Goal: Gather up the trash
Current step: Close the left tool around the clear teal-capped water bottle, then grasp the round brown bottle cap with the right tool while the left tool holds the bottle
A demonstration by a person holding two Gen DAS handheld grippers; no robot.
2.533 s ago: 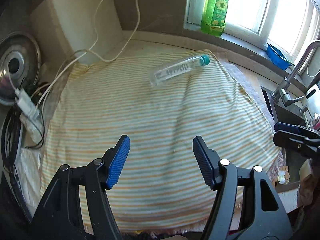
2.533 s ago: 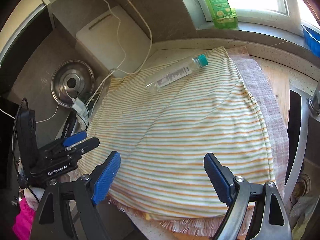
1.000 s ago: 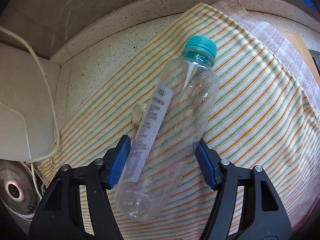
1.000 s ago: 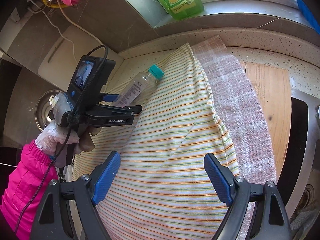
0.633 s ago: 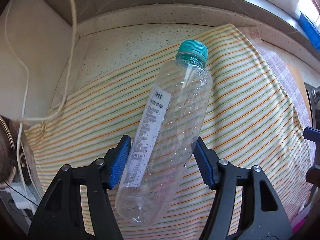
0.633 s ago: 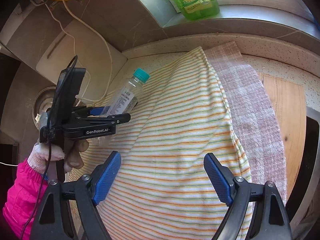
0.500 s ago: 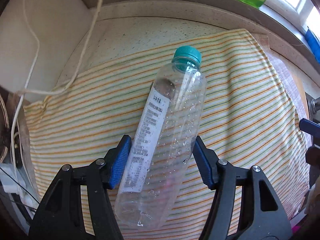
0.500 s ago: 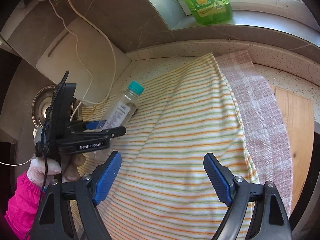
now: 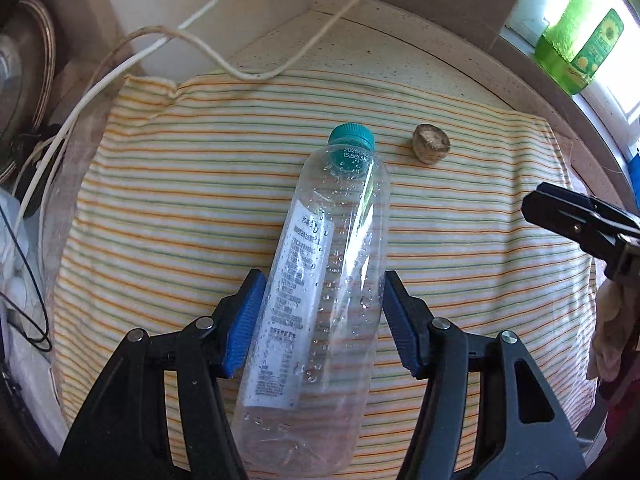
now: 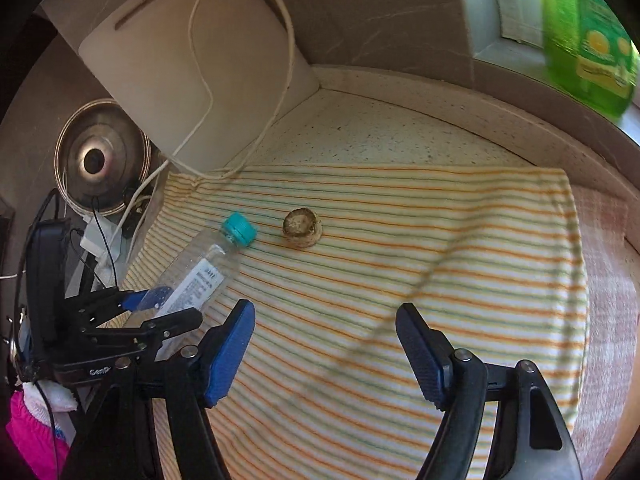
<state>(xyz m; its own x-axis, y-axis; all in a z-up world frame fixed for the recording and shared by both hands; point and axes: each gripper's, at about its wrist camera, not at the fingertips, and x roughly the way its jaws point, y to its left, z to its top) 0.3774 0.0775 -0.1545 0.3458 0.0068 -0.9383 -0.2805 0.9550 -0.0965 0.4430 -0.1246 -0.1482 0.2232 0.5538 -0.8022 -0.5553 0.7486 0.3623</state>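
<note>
The left gripper (image 9: 320, 320) is clamped across the clear plastic bottle (image 9: 324, 280), its jaws having just closed; the bottle's long axis runs forward between the pads, teal cap (image 9: 351, 138) ahead. The right gripper (image 10: 326, 350), empty with jaws just narrowing, faces the small brown lump (image 10: 302, 227) on the striped cloth (image 10: 460, 260), ahead and slightly left of it, so it looks better placed to take the lump.

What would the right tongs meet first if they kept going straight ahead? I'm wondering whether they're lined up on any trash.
Probably the bare striped cloth. The right tongs stand open and empty. The small brown round piece lies farther ahead and slightly left of their line, though depth is hard to judge.
</note>
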